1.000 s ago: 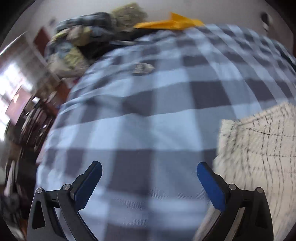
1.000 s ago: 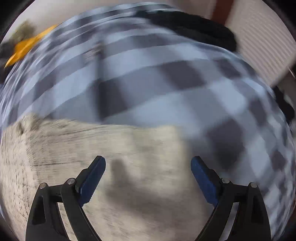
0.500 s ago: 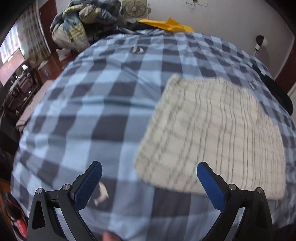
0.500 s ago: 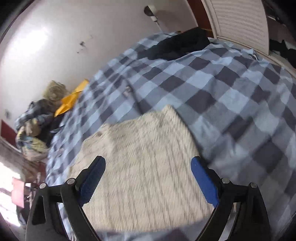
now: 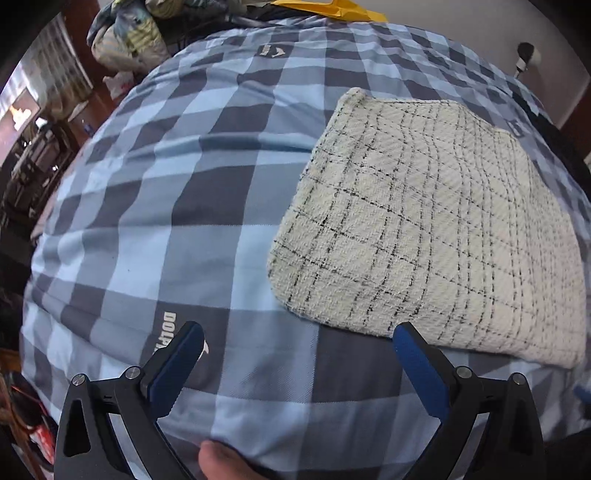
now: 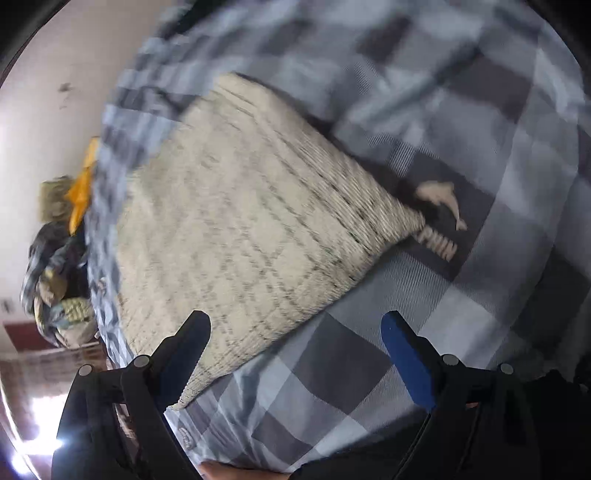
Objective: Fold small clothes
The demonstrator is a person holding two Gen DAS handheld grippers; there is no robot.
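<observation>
Cream cloth (image 5: 424,229) with thin dark grid lines lay flat and squared off on the blue checked bedspread (image 5: 192,206), toward the bed's right side as my left camera saw it, its near edge running just beyond my left gripper's right fingertip. I held the left gripper (image 5: 297,345) above the bedspread near the bed's near edge, pointing across the bed toward the far wall, its blue-padded fingers spread wide with nothing between them but bare checked fabric. A printed white word on a dark square sat just beside its left finger (image 5: 177,363).

My right gripper (image 6: 295,339) was rolled over to one side, so the bed ran at a slant in its blurred view. Its fingers also stood wide apart and gripped nothing. The cloth's near corner lay under its left finger (image 6: 184,350), though I could not tell whether the pad touched it. A white dolphin print (image 6: 441,197) and lettering showed on the bedspread just past the cloth's right corner.

At the bed's far edge I saw a yellow item (image 5: 332,7) and, off the far left corner, a heap of bundled clothes (image 5: 125,40). A dark garment (image 5: 561,147) lay along the bed's right edge, beyond the cloth. Nothing lay between either gripper and the cloth.
</observation>
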